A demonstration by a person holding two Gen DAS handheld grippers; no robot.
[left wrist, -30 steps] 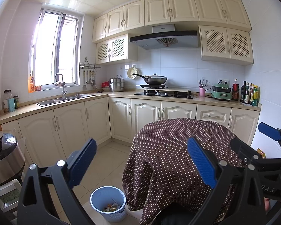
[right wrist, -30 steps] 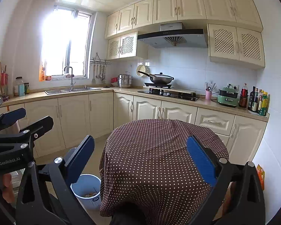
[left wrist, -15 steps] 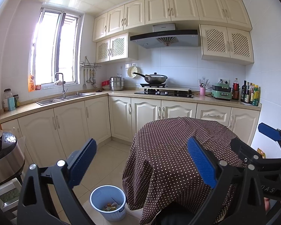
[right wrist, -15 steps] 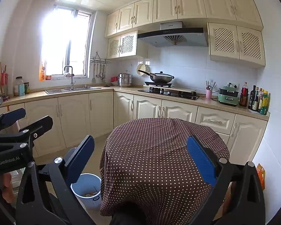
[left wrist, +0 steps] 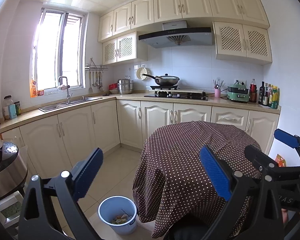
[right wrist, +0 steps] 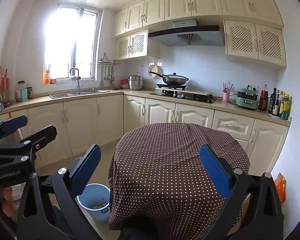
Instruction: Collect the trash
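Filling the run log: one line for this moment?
left tongs open, empty | right tongs open, empty | bin holds trash

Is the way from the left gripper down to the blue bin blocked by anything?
Nothing visible blocks it. The left gripper is open and empty above the blue bin, which stands on bare floor beside the draped table.
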